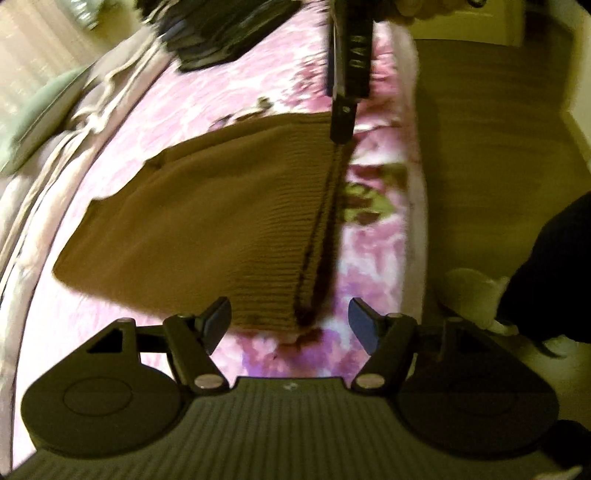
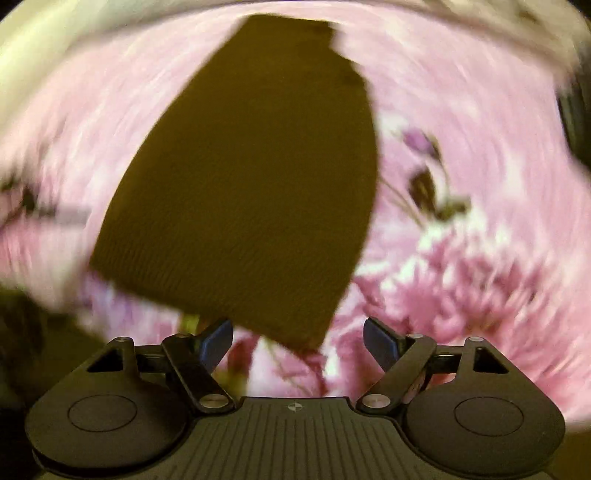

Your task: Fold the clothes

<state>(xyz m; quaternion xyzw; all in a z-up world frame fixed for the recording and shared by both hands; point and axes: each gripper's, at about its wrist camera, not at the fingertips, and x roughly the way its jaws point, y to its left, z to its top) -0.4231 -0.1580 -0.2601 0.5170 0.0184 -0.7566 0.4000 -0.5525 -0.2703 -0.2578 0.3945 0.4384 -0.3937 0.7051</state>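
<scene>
Both tools, left tool [image 1: 290,320] and right tool [image 2: 298,339], spread over brown sweater [image 1: 207,221] on pink floral bed [image 1: 229,92], dark clothes pile [image 1: 221,33] beyond.

Both views down onto sweater [image 1: 207,229]

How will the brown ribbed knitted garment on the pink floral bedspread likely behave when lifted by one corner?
The brown ribbed knitted garment will probably droop: it lies flat, folded double. The ribbed knit looks grippy, unlikely to slip. Both the left gripper and right gripper are open.

Left gripper [image 1: 290,321] gapes over brown knit garment [image 1: 221,221] on floral bedspread [image 1: 258,81].
</scene>
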